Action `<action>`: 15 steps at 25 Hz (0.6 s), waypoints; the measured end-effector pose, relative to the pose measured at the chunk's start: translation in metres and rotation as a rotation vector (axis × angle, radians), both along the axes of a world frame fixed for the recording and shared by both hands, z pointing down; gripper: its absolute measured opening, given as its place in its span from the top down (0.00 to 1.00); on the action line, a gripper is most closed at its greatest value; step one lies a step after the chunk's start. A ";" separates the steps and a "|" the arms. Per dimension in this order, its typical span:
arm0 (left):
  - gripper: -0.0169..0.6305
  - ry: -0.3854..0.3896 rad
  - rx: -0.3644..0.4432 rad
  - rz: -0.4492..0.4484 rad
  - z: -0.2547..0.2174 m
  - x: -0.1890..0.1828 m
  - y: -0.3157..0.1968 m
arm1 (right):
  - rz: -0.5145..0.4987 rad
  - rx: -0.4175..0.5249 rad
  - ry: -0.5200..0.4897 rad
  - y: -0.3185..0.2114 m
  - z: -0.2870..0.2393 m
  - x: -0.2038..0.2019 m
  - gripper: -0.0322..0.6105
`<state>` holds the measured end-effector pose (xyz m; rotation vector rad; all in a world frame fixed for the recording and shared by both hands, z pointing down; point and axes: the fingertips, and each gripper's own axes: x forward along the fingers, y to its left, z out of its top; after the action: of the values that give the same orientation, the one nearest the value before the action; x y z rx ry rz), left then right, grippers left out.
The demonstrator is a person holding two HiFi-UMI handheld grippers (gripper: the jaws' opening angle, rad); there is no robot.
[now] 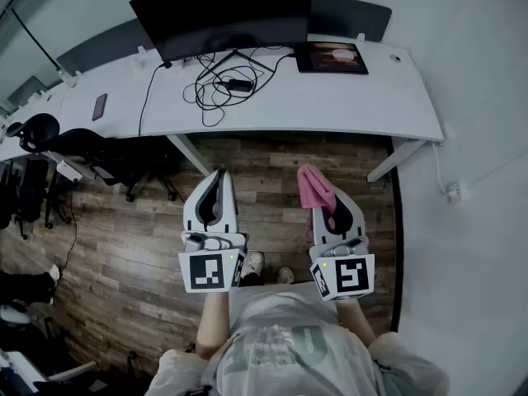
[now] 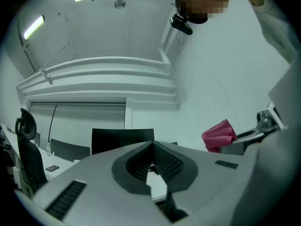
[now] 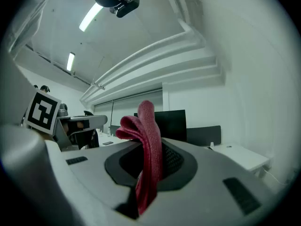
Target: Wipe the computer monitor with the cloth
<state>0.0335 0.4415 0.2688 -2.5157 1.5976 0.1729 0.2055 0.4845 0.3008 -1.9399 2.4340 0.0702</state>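
Note:
The black computer monitor (image 1: 223,11) stands at the back of the white desk (image 1: 330,101), its screen dark; it also shows far off in the left gripper view (image 2: 121,139) and the right gripper view (image 3: 171,124). My right gripper (image 1: 324,195) is shut on a pink cloth (image 1: 316,186), which sticks up from between its jaws (image 3: 146,145). My left gripper (image 1: 216,190) is shut with nothing in it. Both grippers hang over the wood floor, well short of the desk. The cloth shows at the right of the left gripper view (image 2: 219,134).
A tangle of black cables (image 1: 221,82) lies on the desk under the monitor. A tablet or dark picture (image 1: 332,57) sits to the right, a phone (image 1: 100,106) to the left. Office chairs (image 1: 74,151) stand at the left. A white wall runs along the right.

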 end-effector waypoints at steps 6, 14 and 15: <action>0.95 -0.014 0.012 -0.025 -0.001 0.008 0.008 | 0.006 -0.012 -0.023 0.001 0.008 0.019 0.86; 0.95 -0.023 0.000 -0.078 0.005 -0.008 0.000 | -0.034 -0.022 -0.040 -0.009 0.018 0.013 0.86; 0.95 -0.019 -0.003 -0.083 0.006 -0.009 -0.005 | -0.034 -0.016 -0.041 -0.011 0.017 0.014 0.86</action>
<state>0.0240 0.4369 0.2749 -2.4409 1.6921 0.1367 0.2192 0.4735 0.3181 -1.8862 2.4484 0.0100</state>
